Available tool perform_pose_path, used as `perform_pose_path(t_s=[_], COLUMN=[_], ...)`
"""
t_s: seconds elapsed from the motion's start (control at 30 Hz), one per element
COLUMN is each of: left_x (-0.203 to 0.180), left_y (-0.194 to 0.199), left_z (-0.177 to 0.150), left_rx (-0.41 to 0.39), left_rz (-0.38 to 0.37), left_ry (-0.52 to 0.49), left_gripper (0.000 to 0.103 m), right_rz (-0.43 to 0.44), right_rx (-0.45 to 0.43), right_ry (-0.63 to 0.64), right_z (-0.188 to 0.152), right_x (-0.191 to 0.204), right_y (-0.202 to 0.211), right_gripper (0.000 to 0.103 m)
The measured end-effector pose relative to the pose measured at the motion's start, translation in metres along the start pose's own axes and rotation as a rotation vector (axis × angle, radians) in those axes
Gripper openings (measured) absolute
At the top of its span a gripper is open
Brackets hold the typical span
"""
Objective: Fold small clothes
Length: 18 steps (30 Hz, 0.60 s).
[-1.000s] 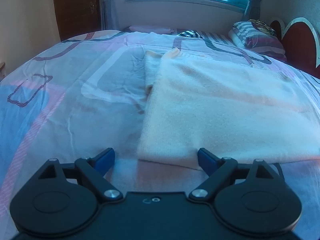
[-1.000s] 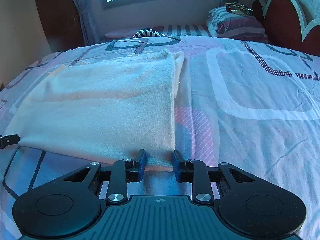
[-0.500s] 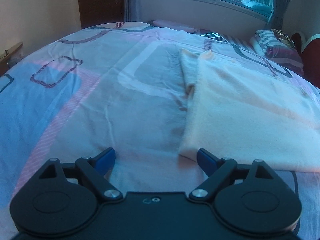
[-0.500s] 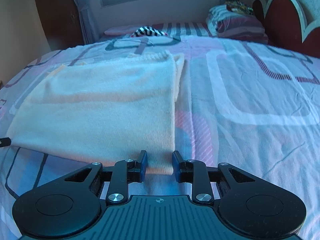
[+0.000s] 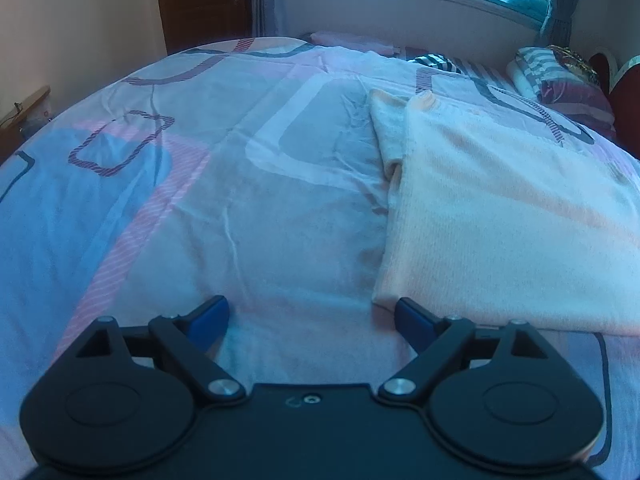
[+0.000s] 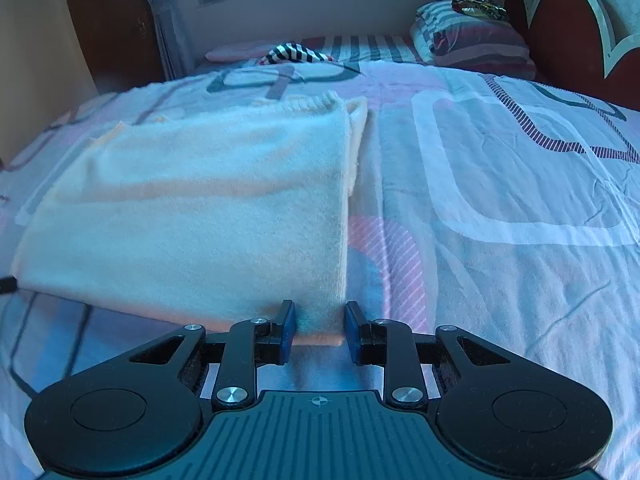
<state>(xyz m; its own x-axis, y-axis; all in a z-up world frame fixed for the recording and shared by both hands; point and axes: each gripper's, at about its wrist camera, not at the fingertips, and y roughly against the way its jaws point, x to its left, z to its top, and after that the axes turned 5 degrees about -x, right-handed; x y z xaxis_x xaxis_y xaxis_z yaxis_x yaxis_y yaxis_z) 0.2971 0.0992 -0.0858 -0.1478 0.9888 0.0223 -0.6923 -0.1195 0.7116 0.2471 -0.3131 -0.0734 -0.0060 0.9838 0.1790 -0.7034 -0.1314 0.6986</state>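
While the folded cream garment (image 6: 192, 216) lies flat on the bed (image 5: 200, 220), your left gripper (image 5: 310, 314) has jaws wide, just closing slightly, over bare sheet; your right gripper (image 6: 318, 330) has narrow jaws straddling the garment's near corner.

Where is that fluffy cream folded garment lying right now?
The cream folded garment lies flat on the patterned bedsheet, its near right corner between the right gripper fingers.

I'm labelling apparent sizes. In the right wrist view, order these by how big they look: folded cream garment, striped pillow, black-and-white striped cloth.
1. folded cream garment, though it lies nearest the camera
2. striped pillow
3. black-and-white striped cloth
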Motion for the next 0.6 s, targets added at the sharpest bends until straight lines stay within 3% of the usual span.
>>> perform_pose_path(t_s=[0.07,0.17,0.4,0.47,0.6], left_x=[0.002,0.004,-0.001,-0.002,-0.001], left_y=[0.008,0.022,0.023,0.012,-0.003], left_z=[0.0,-0.002,-0.024,-0.028,-0.03], left_rx=[0.0,-0.003,0.061,0.078,0.035], left_rz=[-0.013,-0.107,-0.402,-0.417,-0.44], left_ry=[0.031,0.117,0.457,0.512,0.632], left_gripper=[0.071,0.063,0.059,0.057,0.059], right_rz=[0.034,0.066,0.131,0.145,0.168], right_rx=[-0.044,-0.099,-0.148,-0.139,-0.124], right_ry=[-0.005,0.002,0.003,0.007,0.008], right_z=[0.003,0.009,0.02,0.02,0.019], right_x=[0.004,0.012,0.037,0.041,0.044], right_y=[0.014,0.032,0.047,0.045,0.038], right_gripper=[0.022,0.007,0.007,0.007,0.007])
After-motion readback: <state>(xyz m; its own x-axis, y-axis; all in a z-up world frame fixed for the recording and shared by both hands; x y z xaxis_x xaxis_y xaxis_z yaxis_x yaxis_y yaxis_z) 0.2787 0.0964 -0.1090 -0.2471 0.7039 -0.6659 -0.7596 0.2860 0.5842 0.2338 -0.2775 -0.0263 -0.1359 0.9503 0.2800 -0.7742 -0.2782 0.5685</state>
